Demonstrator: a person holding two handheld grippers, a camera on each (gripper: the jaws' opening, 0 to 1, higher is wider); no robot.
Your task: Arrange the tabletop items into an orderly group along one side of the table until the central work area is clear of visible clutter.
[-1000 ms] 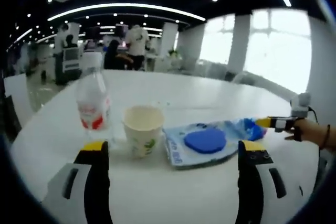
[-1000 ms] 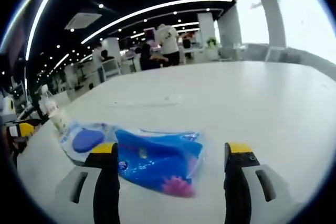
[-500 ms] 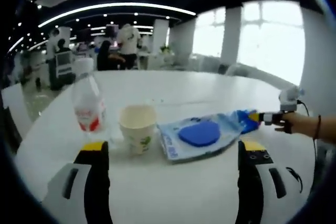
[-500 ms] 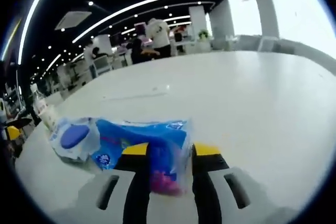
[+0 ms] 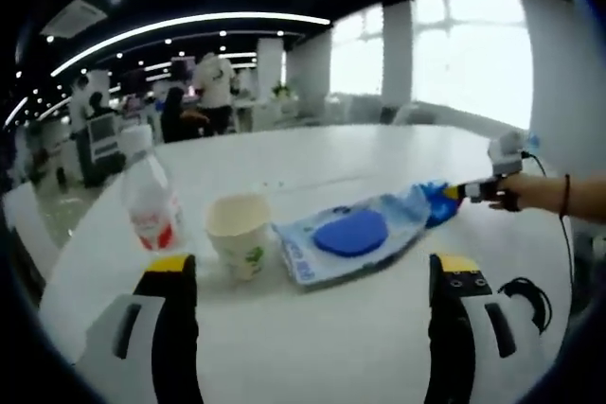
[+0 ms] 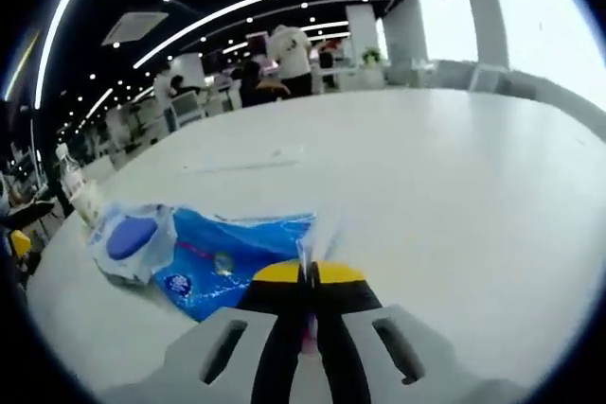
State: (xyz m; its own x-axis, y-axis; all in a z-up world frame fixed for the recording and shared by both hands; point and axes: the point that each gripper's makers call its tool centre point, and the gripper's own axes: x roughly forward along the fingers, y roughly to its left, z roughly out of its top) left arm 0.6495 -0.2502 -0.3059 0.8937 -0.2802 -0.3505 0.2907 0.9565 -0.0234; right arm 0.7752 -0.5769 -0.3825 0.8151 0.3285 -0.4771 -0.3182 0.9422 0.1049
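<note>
A blue plastic packet [image 6: 222, 250] lies on the white table [image 6: 445, 177], and my right gripper [image 6: 305, 276] is shut on its near edge. In the left gripper view the same packet [image 5: 355, 234] lies flat, with the right gripper [image 5: 462, 192] and a hand pinching its far right end. A paper cup [image 5: 237, 234] stands to the left of the packet, and a clear water bottle [image 5: 147, 201] with a red label stands left of the cup. My left gripper [image 5: 310, 267] hangs open, short of the cup and the packet.
The white table [image 5: 312, 347] stretches far back. A black cable [image 5: 519, 292] lies at the right edge. People stand among desks in the background. In the right gripper view the cup and bottle [image 6: 80, 198] show small at the far left.
My right gripper has gone from open around the packet's end to fully shut on it. The left gripper view has drawn back slightly; cup and bottle stay in place.
</note>
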